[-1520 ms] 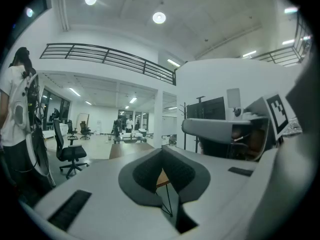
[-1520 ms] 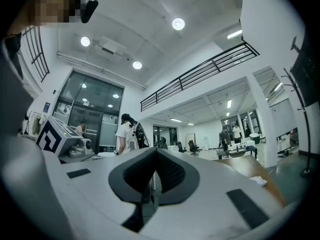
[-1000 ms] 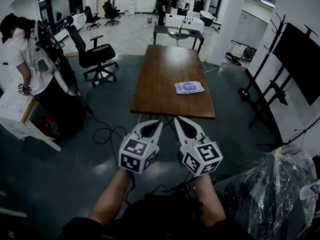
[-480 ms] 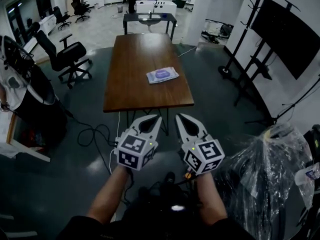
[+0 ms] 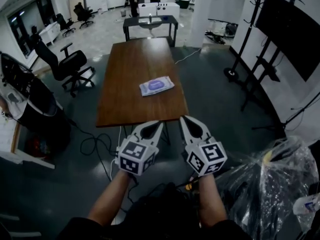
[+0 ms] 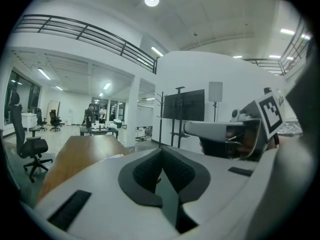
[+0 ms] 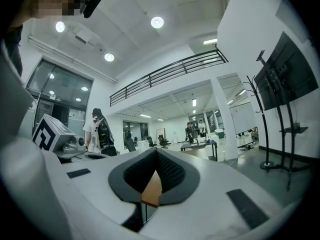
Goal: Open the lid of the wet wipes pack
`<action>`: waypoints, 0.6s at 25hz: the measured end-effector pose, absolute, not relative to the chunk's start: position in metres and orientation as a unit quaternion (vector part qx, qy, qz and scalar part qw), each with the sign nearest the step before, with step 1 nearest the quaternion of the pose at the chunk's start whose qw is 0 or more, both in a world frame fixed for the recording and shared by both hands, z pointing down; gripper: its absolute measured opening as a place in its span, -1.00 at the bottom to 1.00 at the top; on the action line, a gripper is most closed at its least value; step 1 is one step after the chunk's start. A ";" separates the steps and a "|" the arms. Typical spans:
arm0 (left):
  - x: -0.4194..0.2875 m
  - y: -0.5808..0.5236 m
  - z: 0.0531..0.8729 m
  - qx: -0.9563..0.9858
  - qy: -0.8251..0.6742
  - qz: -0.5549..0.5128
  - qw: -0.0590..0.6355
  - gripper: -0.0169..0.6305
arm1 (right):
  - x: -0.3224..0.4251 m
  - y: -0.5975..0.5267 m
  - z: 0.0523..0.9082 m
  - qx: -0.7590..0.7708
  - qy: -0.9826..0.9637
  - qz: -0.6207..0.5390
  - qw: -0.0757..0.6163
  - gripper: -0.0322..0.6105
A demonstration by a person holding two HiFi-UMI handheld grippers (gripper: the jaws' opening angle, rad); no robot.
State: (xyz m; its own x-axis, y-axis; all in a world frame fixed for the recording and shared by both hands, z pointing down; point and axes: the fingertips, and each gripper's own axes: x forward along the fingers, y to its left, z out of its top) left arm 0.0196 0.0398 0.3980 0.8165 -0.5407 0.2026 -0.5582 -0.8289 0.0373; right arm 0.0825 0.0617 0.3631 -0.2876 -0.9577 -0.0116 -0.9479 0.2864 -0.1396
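The head view alone showed the wet wipes pack (image 5: 156,85) whole, flat on the wooden table (image 5: 125,104), right of its middle and well ahead of both grippers; the pack was pale and soft-edged with a purple oval at its centre, its print too small to read. In the left gripper view it was at most a pale sliver, hard to make out; the left gripper (image 6: 161,160) had its jaws pressed together on nothing. The right gripper (image 7: 156,155) looked likewise closed and empty, only a strip of brown tabletop showing in the hollow behind its tips; that view alone caught a standing person (image 7: 99,129).
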 end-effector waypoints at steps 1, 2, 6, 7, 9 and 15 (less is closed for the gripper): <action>0.026 0.036 0.398 0.951 -0.292 0.091 0.047 -0.94 | 0.090 0.056 0.364 -0.596 0.800 -0.054 0.047 -0.87; 0.031 0.032 0.397 0.950 -0.296 0.089 0.048 -0.94 | 0.097 0.051 0.365 -0.596 0.800 -0.055 0.048 -0.87; 0.043 0.014 0.392 0.945 -0.312 0.087 0.045 -0.94 | 0.114 0.029 0.366 -0.588 0.806 -0.053 0.050 -0.87; 0.045 0.008 0.392 0.944 -0.316 0.088 0.045 -0.94 | 0.118 0.024 0.365 -0.587 0.807 -0.053 0.051 -0.87; 0.051 -0.003 0.395 0.941 -0.322 0.093 0.047 -0.94 | 0.128 0.012 0.365 -0.584 0.808 -0.057 0.053 -0.87; 0.061 -0.046 0.416 0.933 -0.338 0.107 0.058 -0.94 | 0.148 -0.026 0.380 -0.578 0.812 -0.063 0.039 -0.87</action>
